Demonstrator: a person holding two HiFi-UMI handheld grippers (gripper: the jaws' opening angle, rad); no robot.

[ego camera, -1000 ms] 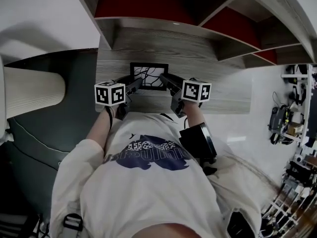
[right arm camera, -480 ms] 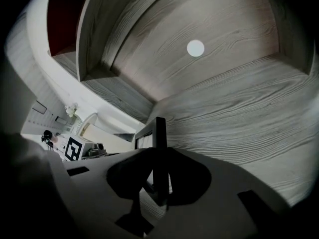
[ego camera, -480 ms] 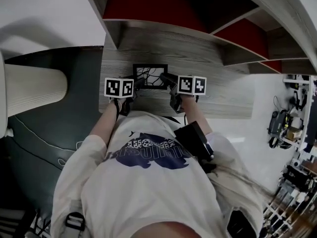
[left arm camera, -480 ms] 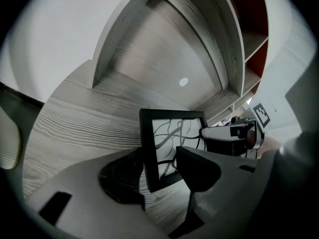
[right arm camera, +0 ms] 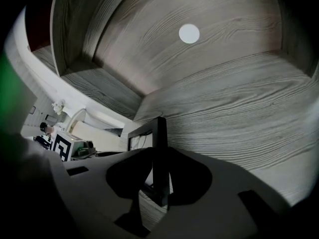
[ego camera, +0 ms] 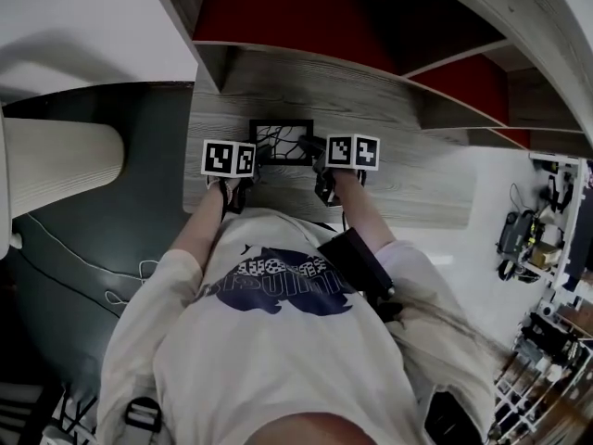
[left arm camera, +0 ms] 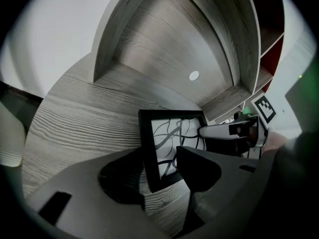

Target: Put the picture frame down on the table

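- The left gripper (left arm camera: pixel 160 173) is at the left edge of the picture frame (ego camera: pixel 281 143). Its jaws are spread wide and have just been opening. The edge stands between them with a gap on each side, so nothing is gripped.
- The picture frame stands on its lower edge on the wooden table (ego camera: pixel 408 179), between the two grippers and near the person.
- The right gripper (right arm camera: pixel 158 180) straddles the frame's right edge. Its jaws are about half apart and have just been opening; the pads look clear of the edge, though only narrowly.
- What could go wrong: no view shows a prop behind the frame, so with both grips loosened it may tip over. A jaw drawn back crookedly could also catch an edge — dragging or toppling the frame.
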